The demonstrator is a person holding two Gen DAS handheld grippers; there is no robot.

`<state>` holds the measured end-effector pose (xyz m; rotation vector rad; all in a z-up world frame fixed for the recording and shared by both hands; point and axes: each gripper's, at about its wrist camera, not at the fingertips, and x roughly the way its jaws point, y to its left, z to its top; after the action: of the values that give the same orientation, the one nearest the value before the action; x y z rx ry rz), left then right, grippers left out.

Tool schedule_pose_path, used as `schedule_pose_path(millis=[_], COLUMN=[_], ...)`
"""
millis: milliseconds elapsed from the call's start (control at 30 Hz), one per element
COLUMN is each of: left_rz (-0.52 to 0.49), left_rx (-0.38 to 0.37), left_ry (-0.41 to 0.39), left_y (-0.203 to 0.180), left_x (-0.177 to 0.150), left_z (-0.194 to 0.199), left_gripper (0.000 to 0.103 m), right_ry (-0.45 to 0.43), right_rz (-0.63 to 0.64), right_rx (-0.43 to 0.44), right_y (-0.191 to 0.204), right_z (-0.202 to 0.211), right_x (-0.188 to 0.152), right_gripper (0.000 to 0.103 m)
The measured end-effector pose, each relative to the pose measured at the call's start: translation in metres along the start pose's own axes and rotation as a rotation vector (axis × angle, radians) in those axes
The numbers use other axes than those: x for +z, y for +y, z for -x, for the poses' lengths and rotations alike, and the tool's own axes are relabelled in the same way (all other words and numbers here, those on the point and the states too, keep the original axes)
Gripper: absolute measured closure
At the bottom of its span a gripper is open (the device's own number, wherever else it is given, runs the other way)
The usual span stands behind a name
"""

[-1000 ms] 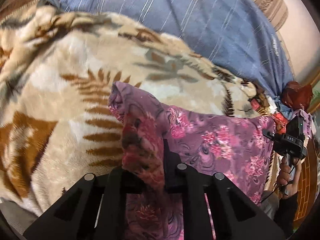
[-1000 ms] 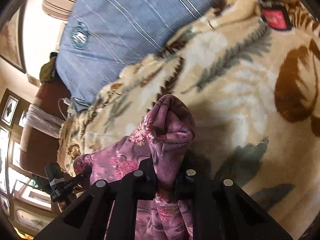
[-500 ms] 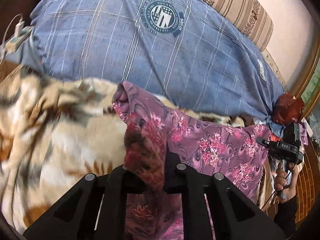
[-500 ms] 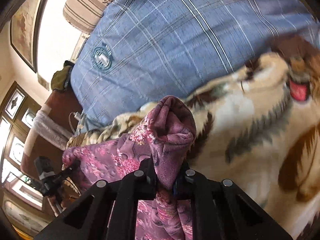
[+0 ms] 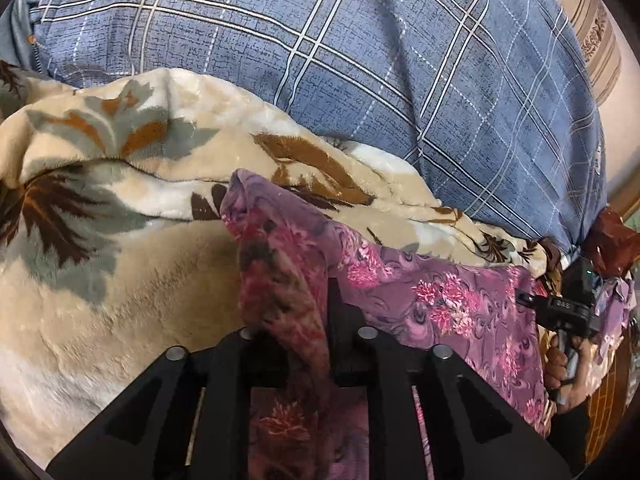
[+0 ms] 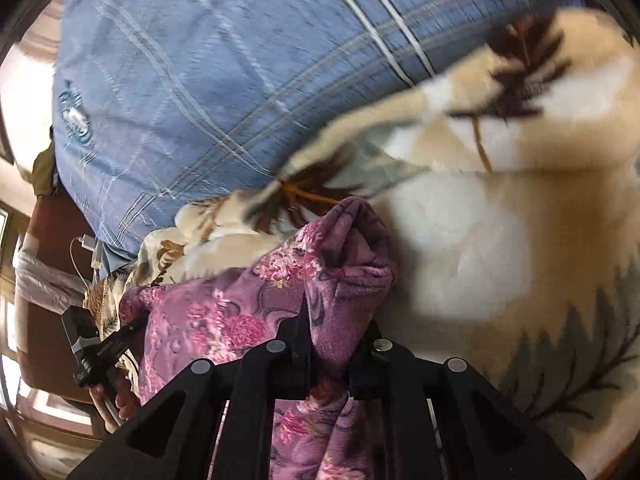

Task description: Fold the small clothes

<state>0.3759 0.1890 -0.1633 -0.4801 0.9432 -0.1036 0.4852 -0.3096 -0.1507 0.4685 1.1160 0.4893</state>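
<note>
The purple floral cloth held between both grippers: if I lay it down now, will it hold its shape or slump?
Likely slump. The purple floral cloth bunches into soft folds above the left gripper and the right gripper, so it looks limp. The span between them sags slightly, suggesting thin, light fabric. The plush blanket may grip it, so dragging could wrinkle it.

Beige leaf-print fleece blanket (image 5: 120,280) rumpled across foreground. Blue plaid bedding (image 5: 400,80) with round crest (image 6: 74,118) bulges behind, touching the blanket. Striped cushion (image 5: 592,36) behind. White charger cable (image 6: 82,246) at left.
</note>
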Motion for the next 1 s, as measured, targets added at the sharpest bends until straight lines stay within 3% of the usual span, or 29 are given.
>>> schedule_pose_path(millis=[67,133,167,200,267,400,533,600,667,767,800,833,867,933,1000], left_rz=[0.023,0.051,0.075,0.104,0.128,0.119,0.112,0.104,0.101,0.138,0.146,0.136,0.132,0.146,0.139], left_rx=[0.041,0.057,0.07,0.083,0.065,0.009,-0.045,-0.069,-0.055,-0.053,-0.067,-0.068,-0.055,-0.092,-0.11], left_ry=[0.005,-0.048,-0.073,-0.095,-0.11,-0.034,0.032,0.033,0.035,0.038,0.048,0.054,0.053,0.06,0.026], left_y=[0.005,0.01,0.012,0.015,0.016,0.011,-0.001,-0.009,-0.014,-0.01,-0.007,-0.006,-0.006,-0.003,-0.005], left_x=[0.001,-0.005,-0.008,-0.016,-0.036,-0.107,-0.15,-0.156,-0.153,-0.145,-0.146,-0.147,-0.149,-0.152,-0.153], left_z=[0.014,0.045,0.062,0.08,0.101,0.108,0.099,0.094,0.089,0.076,0.07,0.064,0.062,0.063,0.077], left_gripper=[0.071,0.053,0.049,0.048,0.046,0.044,0.044,0.045,0.052,0.053,0.059,0.078,0.09,0.097,0.098], right_ry=[-0.011,-0.045,-0.066,-0.106,-0.145,-0.168,-0.118,-0.101,-0.095,-0.078,-0.071,-0.067,-0.07,-0.089,-0.13], right_rz=[-0.041,-0.027,-0.006,0.015,0.05,0.05,-0.046,-0.102,-0.097,-0.123,-0.119,-0.106,-0.109,-0.103,-0.075], right_rx=[0.004,-0.052,-0.071,-0.072,-0.043,0.025,0.131,0.143,0.131,0.049,0.06,0.06,0.047,0.055,0.035], right_y=[-0.002,0.011,0.02,0.033,0.052,0.063,0.048,0.04,0.042,0.035,0.034,0.032,0.031,0.034,0.04], right_z=[0.007,0.033,0.047,0.071,0.101,0.129,0.113,0.099,0.09,0.07,0.063,0.06,0.057,0.062,0.08], right_x=[-0.003,-0.013,-0.021,-0.038,-0.068,-0.145,-0.194,-0.194,-0.188,-0.172,-0.17,-0.169,-0.17,-0.175,-0.18], right_gripper=[0.082,0.072,0.06,0.048,0.04,0.04,0.045,0.059,0.062,0.063,0.064,0.07,0.094,0.095,0.095])
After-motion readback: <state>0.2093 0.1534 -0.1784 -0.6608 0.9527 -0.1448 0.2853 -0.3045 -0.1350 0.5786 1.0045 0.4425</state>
